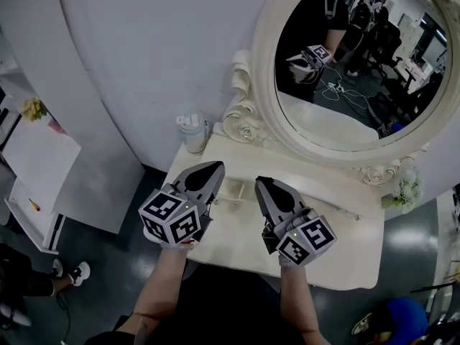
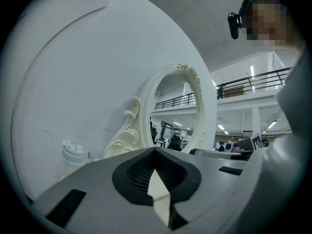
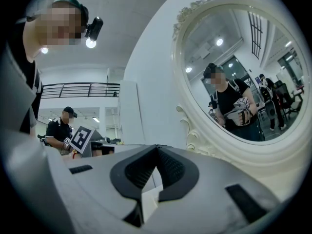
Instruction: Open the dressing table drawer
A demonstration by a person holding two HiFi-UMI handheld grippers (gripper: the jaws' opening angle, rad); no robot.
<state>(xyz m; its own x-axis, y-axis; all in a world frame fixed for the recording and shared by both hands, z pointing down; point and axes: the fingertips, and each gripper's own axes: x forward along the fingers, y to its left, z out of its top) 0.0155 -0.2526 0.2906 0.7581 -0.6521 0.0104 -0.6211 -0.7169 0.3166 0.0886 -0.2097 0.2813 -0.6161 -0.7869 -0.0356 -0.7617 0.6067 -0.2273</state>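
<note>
Hovering over the dressing table, left gripper and right gripper had jaws together, apparently empty.

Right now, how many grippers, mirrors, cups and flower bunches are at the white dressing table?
Grippers: 2, the left gripper and the right gripper
Mirror: 1
Lidded cup: 1
Flower bunch: 1
Total: 5, reflections not counted

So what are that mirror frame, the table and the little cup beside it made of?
Mirror frame: cream, with carved scrolls and roses and a soft sheen. It looks like painted wood or moulded resin; I can't tell which.
Table: the same cream, smooth and slightly glossy, probably painted wood or board.
Cup: pale, with a white lidded top, likely plastic.
</note>
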